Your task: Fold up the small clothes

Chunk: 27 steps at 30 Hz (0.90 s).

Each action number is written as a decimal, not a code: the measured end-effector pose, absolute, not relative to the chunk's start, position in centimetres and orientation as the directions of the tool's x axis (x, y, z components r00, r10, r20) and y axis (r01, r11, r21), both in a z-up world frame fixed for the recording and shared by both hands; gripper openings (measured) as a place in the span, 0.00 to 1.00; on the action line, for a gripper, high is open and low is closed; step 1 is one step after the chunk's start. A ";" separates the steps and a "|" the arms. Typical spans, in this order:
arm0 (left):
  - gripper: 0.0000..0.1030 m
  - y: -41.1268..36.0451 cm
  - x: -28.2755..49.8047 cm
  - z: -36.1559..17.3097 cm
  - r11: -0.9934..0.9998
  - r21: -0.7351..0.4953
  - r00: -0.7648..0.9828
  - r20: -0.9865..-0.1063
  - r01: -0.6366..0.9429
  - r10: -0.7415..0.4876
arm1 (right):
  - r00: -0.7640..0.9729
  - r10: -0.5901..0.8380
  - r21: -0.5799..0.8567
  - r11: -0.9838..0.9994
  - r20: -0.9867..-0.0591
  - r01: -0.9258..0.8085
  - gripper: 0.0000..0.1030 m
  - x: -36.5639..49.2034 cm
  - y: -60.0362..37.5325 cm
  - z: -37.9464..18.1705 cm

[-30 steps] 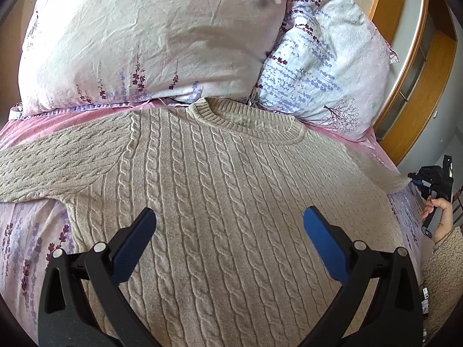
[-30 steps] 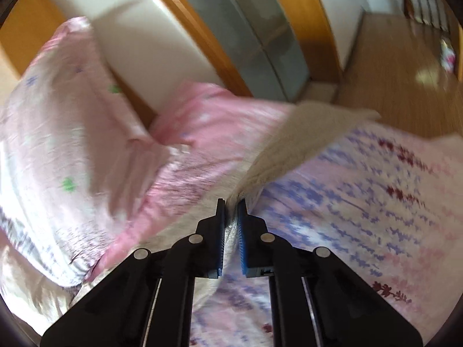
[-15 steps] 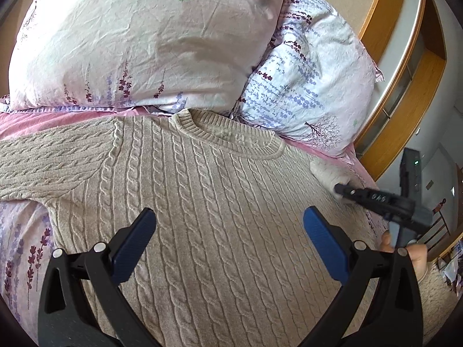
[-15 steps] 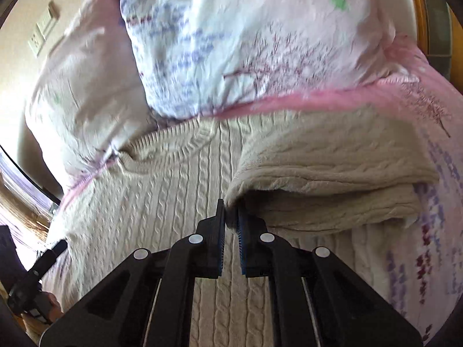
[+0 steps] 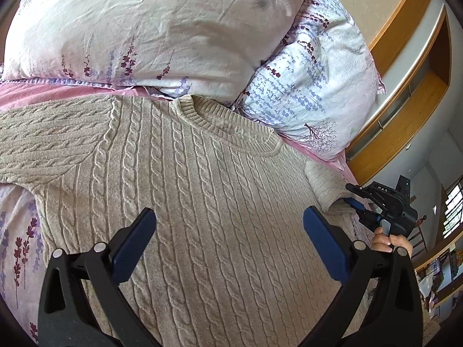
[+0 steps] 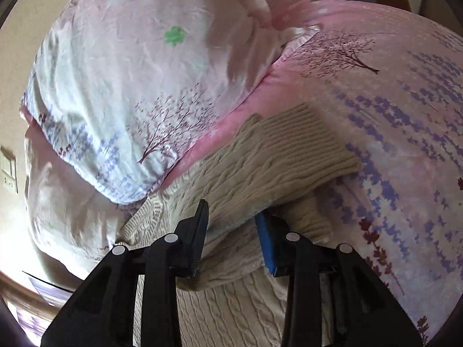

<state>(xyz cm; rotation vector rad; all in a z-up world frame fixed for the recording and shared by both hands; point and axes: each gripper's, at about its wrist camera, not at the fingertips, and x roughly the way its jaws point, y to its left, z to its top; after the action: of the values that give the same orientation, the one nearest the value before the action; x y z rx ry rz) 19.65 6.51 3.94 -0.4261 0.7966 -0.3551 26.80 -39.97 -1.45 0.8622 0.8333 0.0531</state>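
A beige cable-knit sweater [image 5: 202, 190] lies flat on the bed, neckline toward the pillows. Its left sleeve stretches out to the left. Its right sleeve [image 6: 277, 173] is folded in over the body, ribbed cuff pointing right. My left gripper [image 5: 228, 231] is open and empty, hovering above the sweater's chest. My right gripper [image 6: 234, 231] is open, its jaws either side of the folded sleeve's edge, not squeezing it. It also shows in the left wrist view [image 5: 358, 199] at the sweater's right side, held by a hand.
Two floral pillows [image 5: 144, 29] [image 5: 312, 86] lie just beyond the neckline. A pink and lavender floral sheet [image 6: 405, 144] covers the bed. A wooden headboard and shelf [image 5: 405, 115] stand at the right. The bed edge is right of the sleeve.
My right gripper carried the right sleeve in over the sweater's body, then opened and let it go. My left gripper stayed open and drifted slightly over the chest.
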 end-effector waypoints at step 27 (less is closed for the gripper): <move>0.73 7.9 23.8 0.8 0.679 -0.734 0.559 -0.566 -0.006 -0.606 | 0.505 0.615 0.630 0.758 -0.606 -0.168 0.43 23.7 -23.7 1.6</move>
<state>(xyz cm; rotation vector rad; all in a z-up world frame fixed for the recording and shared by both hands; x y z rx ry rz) 23.85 7.87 0.76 -0.7589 0.9226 -0.3966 23.74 -23.73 1.60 0.5419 0.9291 0.5006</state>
